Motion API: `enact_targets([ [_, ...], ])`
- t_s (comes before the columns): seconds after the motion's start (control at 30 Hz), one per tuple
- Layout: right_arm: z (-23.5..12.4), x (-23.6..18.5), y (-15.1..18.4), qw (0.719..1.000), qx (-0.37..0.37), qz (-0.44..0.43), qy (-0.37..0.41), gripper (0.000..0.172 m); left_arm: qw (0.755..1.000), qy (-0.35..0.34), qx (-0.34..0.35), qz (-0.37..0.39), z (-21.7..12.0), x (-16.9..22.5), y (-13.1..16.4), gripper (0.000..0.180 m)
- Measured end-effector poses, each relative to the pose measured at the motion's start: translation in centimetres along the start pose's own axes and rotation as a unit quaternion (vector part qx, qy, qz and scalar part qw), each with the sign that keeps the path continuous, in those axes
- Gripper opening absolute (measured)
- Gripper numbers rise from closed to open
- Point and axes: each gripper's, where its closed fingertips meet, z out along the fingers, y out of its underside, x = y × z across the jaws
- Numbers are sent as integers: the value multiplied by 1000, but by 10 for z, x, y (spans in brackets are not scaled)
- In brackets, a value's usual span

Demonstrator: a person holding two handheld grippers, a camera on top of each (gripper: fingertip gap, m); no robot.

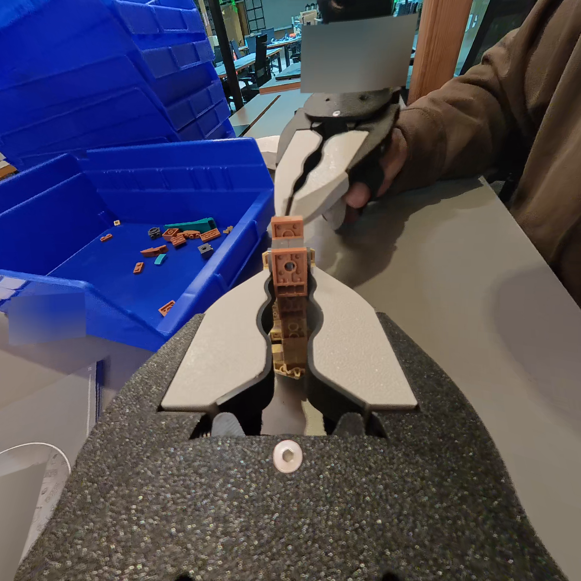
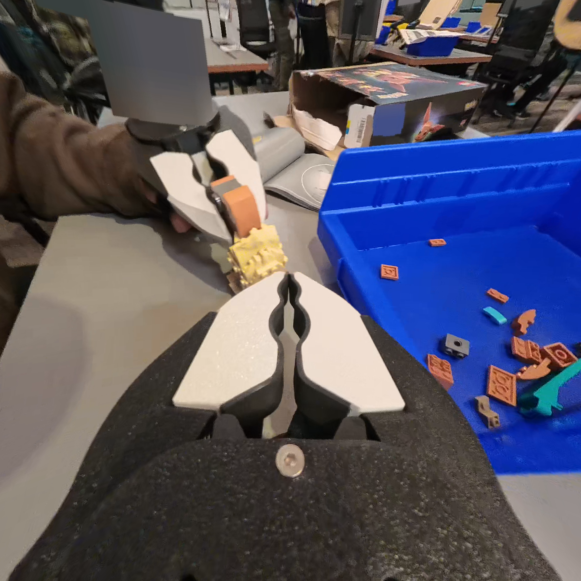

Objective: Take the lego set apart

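My left gripper (image 1: 289, 278) is shut on a small brick assembly (image 1: 288, 267) of reddish-brown, grey and tan pieces, held above the grey table (image 1: 440, 283). The assembly's top sticks out past the fingertips. In the right wrist view the same assembly shows a rounded orange part (image 2: 242, 210) and a knobbly yellow block (image 2: 257, 254) in the left gripper (image 2: 234, 220). My right gripper (image 2: 288, 276) is shut, its fingertips meeting right beside the yellow block. In the left wrist view the right gripper (image 1: 290, 212) has its tips at the assembly's top plate.
An open blue bin (image 1: 188, 176) (image 2: 408, 195) beside the grippers holds several loose reddish-brown, teal and dark grey bricks (image 1: 176, 235). More blue bins (image 1: 94, 78) are stacked behind. An open booklet (image 2: 292, 176) and a torn cardboard box (image 2: 393, 103) lie farther back. Brown sleeves (image 1: 503, 125) hold the grippers. Spacing between my two grippers at the tips: around 5 centimetres.
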Motion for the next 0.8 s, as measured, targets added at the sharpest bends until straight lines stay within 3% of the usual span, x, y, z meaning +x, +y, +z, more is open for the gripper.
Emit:
enact_targets([
  [0.2,-1,-11,-1,999,18,-25,-36,2,1000,14,3,-9,1,2,-1,17],
  [0.53,8,-44,14,988,-23,-132,-74,46,996,75,19,48,2,27,-5,17],
  [0.8,8,-58,5,979,18,-190,-76,47,992,100,25,68,3,40,-6,17],
])
